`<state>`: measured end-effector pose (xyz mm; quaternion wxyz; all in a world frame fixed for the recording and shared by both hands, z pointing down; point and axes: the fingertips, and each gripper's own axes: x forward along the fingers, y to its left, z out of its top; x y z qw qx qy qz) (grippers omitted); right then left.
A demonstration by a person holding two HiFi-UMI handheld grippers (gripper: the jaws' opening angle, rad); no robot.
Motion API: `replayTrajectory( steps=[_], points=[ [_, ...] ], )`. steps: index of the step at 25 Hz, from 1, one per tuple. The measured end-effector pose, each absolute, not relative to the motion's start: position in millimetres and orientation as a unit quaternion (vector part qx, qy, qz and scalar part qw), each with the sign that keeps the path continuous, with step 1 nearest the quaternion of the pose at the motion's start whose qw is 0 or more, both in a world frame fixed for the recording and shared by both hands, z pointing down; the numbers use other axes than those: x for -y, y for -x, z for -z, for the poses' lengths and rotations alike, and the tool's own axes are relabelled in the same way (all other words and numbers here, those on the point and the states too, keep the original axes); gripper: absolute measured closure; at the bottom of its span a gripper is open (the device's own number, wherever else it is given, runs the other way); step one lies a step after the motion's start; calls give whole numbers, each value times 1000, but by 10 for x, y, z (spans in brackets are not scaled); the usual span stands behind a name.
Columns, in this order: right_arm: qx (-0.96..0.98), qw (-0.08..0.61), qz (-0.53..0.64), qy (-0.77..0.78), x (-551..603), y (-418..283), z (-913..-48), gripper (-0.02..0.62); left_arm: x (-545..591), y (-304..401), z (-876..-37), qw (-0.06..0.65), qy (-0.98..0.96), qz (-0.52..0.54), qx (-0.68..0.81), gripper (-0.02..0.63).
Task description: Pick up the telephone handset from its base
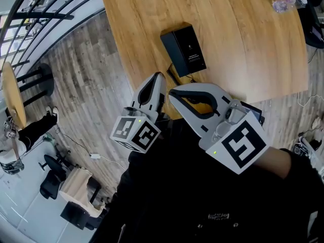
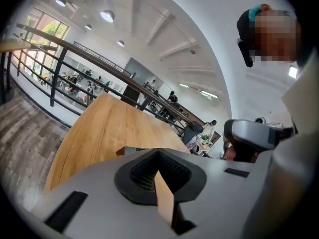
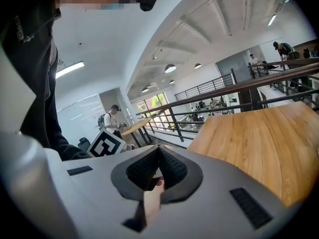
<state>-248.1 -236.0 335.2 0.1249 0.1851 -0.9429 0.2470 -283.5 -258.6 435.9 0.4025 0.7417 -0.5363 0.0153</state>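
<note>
At the table's (image 1: 253, 44) near edge, the left tool (image 1: 158, 77) and right tool (image 1: 172, 93) each have jaws together on nothing. The black telephone (image 1: 183, 49) lies on the table just beyond, far-right of the left tool and almost straight ahead of the right. Its long axis runs near to far, and both tools seem about equally close.

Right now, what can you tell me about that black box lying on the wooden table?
The black box is a plain rectangular block, matt like plastic, with tiny white print on top, too small to read. It lies flat on the wooden table, near its closest edge and at a slant to it. A thin dark cable leaves its near end. Nothing else touches it.
</note>
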Motion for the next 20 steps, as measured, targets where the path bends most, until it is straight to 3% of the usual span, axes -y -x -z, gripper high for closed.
replayTrajectory(
  steps=[11, 20],
  points=[
    [928, 120, -277, -217, 2617, 2251, -3528, 578, 2776, 2750, -4605, 402, -731, -2, 552, 601],
    [916, 126, -300, -235, 2713, 2090, -3672, 578, 2758, 2607, -5020, 443, -715, -17, 540, 601]
  ],
)
